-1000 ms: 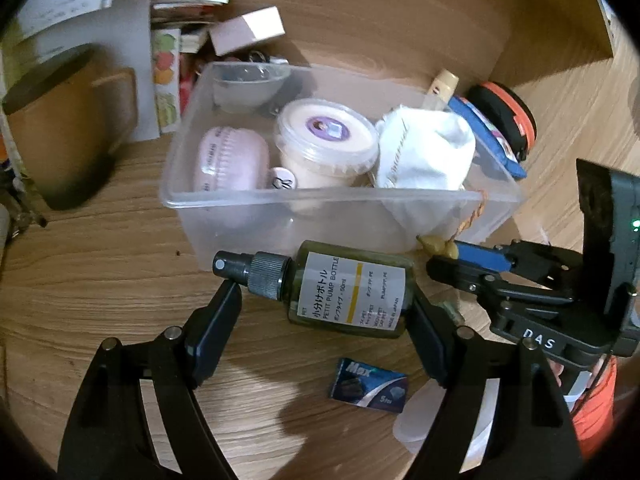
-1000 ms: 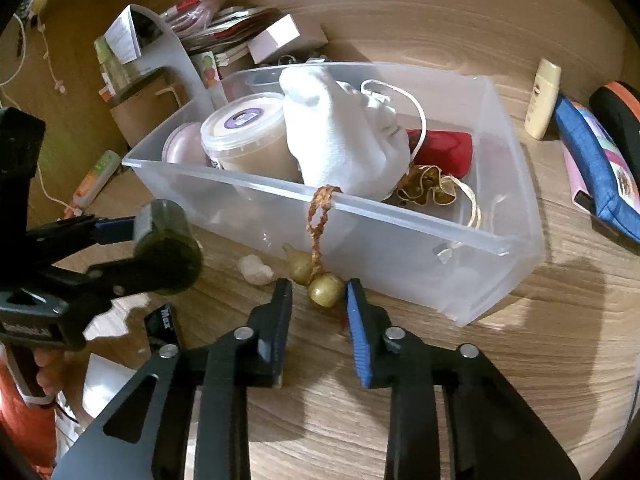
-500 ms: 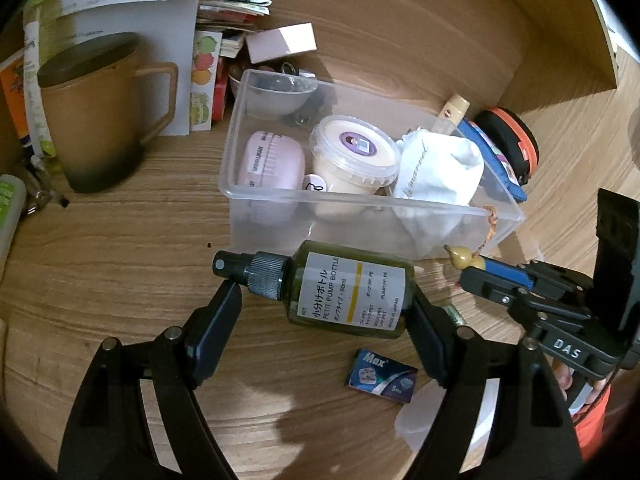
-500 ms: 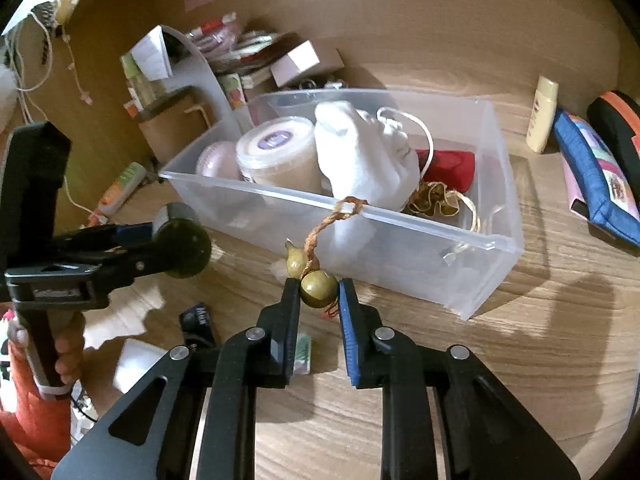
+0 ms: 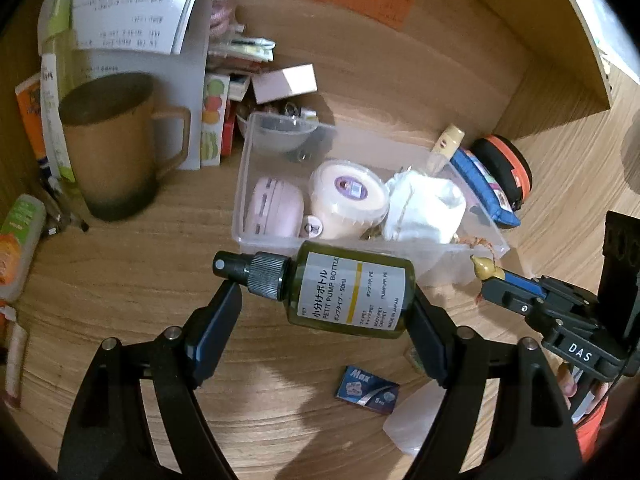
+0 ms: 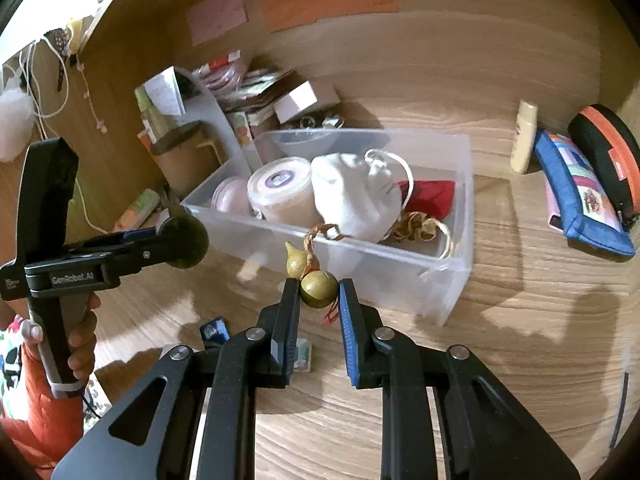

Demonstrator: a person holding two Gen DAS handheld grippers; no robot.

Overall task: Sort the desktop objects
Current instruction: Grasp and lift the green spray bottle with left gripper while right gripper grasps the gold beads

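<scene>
My left gripper (image 5: 324, 296) is shut on a dark green pump bottle (image 5: 344, 288) held sideways, cap to the left, above the desk just in front of the clear plastic bin (image 5: 256, 236). My right gripper (image 6: 319, 288) is shut on a small gourd charm (image 6: 318, 284) with a braided orange cord (image 6: 316, 236) that trails up over the near wall of the clear bin (image 6: 400, 276). In the left wrist view the gourd charm (image 5: 482, 267) and right gripper (image 5: 494, 280) show at right. In the right wrist view the bottle (image 6: 186, 242) and left gripper (image 6: 176, 240) show at left.
The bin holds a white pouch (image 6: 352, 196), a round tub (image 6: 280, 192), a pink case (image 5: 276, 206) and a red item (image 6: 432, 196). A brown mug (image 5: 108, 148) and papers stand at left. A staple box (image 5: 368, 388) lies on the desk. Pouches (image 6: 580, 192) lie at right.
Both grippers have risen and drawn back from the bin. The right gripper closed on the gourd charm and lifted it off the desk, its cord pulled up over the bin wall.
</scene>
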